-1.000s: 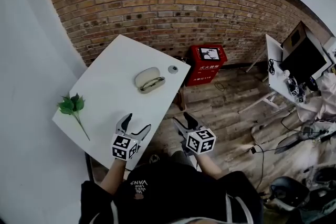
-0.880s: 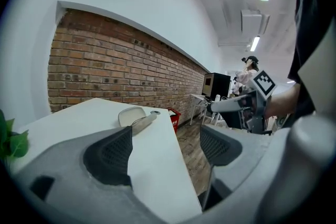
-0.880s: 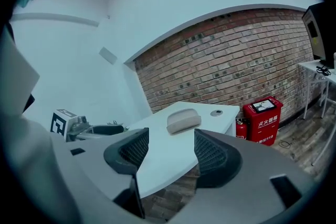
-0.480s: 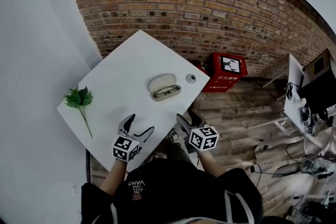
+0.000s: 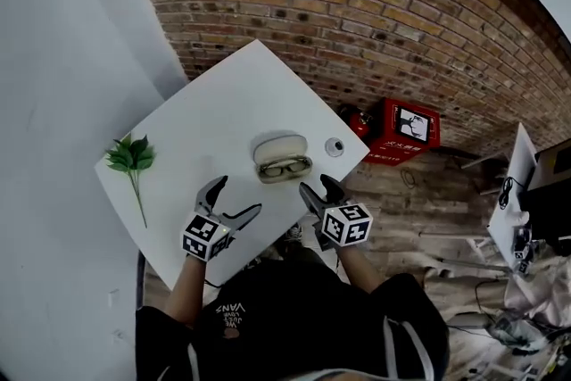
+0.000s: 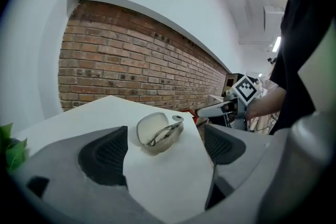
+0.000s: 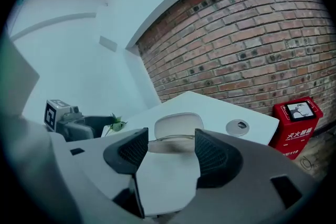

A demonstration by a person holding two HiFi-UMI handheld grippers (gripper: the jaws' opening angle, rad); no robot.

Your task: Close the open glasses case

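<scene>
Brick wall [image 5: 357, 4] backed a white table [image 5: 192, 125], on which the open glasses case [image 5: 283, 158], spectacles inside, lay near the right corner beside a small round disc [image 5: 335, 146]. Left gripper [image 5: 237, 196]: jaws spread and opening, nothing between them. Right gripper [image 5: 317, 186]: jaws apart, empty. Both stood short of the case. A green sprig [image 5: 131, 156] lay at the table's left.

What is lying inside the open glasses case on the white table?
A pair of dark-rimmed glasses lies in the glasses case, its lid raised behind them. The case bottom under the glasses is covered, so anything beneath them cannot be seen.
</scene>
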